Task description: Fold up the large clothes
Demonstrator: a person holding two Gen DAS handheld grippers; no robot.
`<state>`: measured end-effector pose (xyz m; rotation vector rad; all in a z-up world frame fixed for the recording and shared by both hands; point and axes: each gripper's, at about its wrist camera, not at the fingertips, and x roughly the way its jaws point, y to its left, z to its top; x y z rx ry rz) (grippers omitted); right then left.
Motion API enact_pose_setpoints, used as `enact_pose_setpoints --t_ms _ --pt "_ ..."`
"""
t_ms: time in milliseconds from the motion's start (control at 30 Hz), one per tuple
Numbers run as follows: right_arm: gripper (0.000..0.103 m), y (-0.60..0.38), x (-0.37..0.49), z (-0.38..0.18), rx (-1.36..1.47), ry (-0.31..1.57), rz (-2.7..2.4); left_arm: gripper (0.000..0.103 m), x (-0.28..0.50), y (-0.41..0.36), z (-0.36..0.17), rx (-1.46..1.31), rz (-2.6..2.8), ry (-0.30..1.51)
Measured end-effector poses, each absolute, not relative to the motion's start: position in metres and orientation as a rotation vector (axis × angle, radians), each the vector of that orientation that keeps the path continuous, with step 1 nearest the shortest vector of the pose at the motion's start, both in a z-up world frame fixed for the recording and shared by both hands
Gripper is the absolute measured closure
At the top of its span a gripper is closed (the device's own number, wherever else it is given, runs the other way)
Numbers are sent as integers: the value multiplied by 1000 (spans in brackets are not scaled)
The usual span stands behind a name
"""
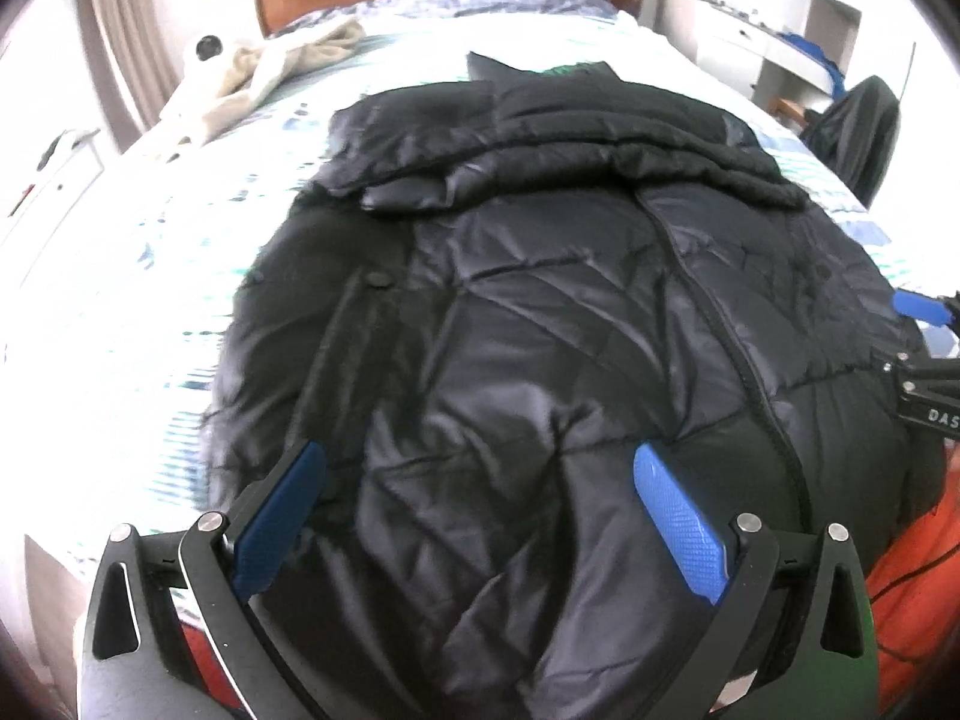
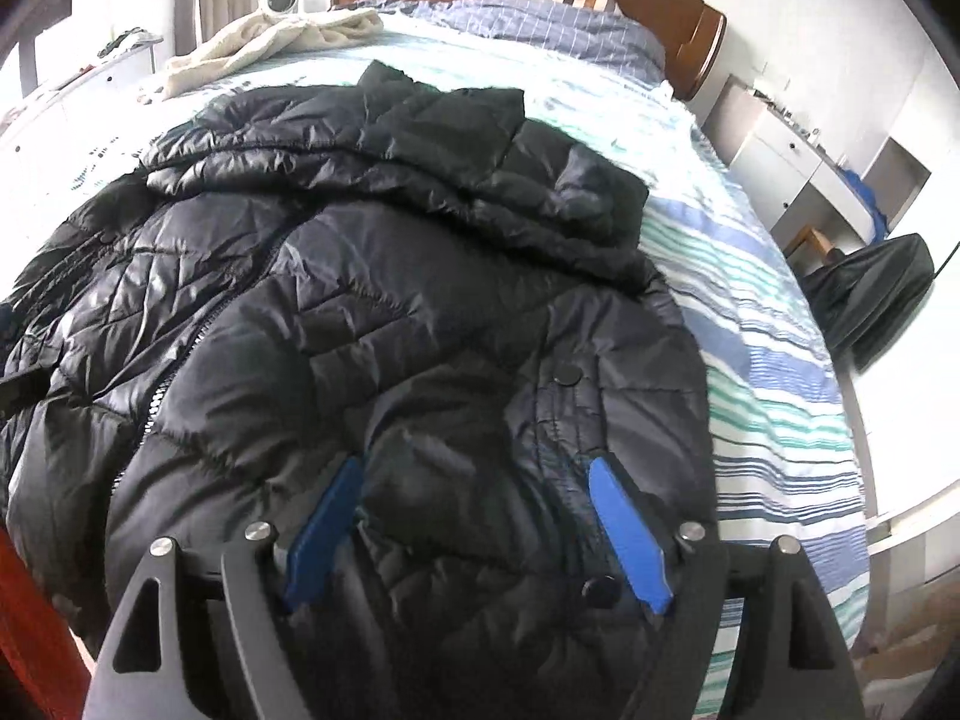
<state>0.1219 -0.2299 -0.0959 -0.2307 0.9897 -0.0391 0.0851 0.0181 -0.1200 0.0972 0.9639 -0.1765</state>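
The bed (image 2: pixel 774 324), under a blue, green and white striped cover, filled most of both views, its wooden headboard (image 2: pixel 690 30) at the far end. Spread across the near part of it lay the black quilted jacket (image 1: pixel 540 312) — front side up, zipper (image 1: pixel 750 360) running down its length, with the sleeves folded across the upper part toward the collar (image 2: pixel 444 108). A cream cloth (image 1: pixel 282 66) was bunched near the far left corner of the mattress, well apart from the jacket. To the right of the bed stood a white cabinet (image 2: pixel 780 162) and a dark chair (image 2: pixel 870 294).

The left gripper (image 1: pixel 480 510) sat over the jacket's lower hem, its blue fingers (image 1: pixel 678 516) spread wide with loose fabric between them, nothing pinched. The right gripper (image 2: pixel 480 522) was likewise parted — its blue pads (image 2: pixel 624 528) stood on either side of a puffed fold near two snap buttons (image 2: pixel 567 373), not closed on it. In the left wrist view the right gripper's tip showed at the jacket's right edge.
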Motion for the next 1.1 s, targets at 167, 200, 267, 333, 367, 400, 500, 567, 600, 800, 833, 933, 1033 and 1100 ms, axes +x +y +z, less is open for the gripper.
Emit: enact_pose_setpoints --t_ms 167,200,267,333,367,400,500,567,600,800,833,933,1033,1100 --pt "22 -224 110 -85 -271 958 -63 1 80 35 -114 104 -130 958" --pt "22 -224 110 -84 -272 956 -65 1 80 38 -114 103 -120 958" --pt "22 -224 110 -82 -273 953 -69 1 79 44 -113 97 -103 962" --pt "22 -224 109 -80 -277 951 -75 1 77 49 -114 91 -90 967" --pt "22 -224 109 -80 -279 951 -78 1 77 52 -114 88 -84 970" --pt "22 -223 108 -78 -281 949 -80 1 77 54 -114 87 -78 972" --pt "22 -222 106 -75 -288 941 -83 1 74 59 -113 90 -67 976" --pt "22 -225 104 -73 -274 939 -73 1 73 63 -114 100 -59 984" --pt "22 -230 102 -72 -256 944 -66 1 72 65 -114 104 -55 990" --pt "22 -306 72 -77 -38 1021 -40 1 50 106 -114 33 -51 1043" --pt "22 -321 63 -81 -2 1040 -39 1 47 115 -117 0 -58 1061" --pt "22 -355 36 -99 114 1121 0 1 40 134 -130 -101 -110 1108" --pt "22 -375 15 -122 287 1175 52 1 42 136 -151 -163 -137 1159" --pt "22 -378 9 -137 385 1193 86 1 47 133 -161 -200 -155 1195"
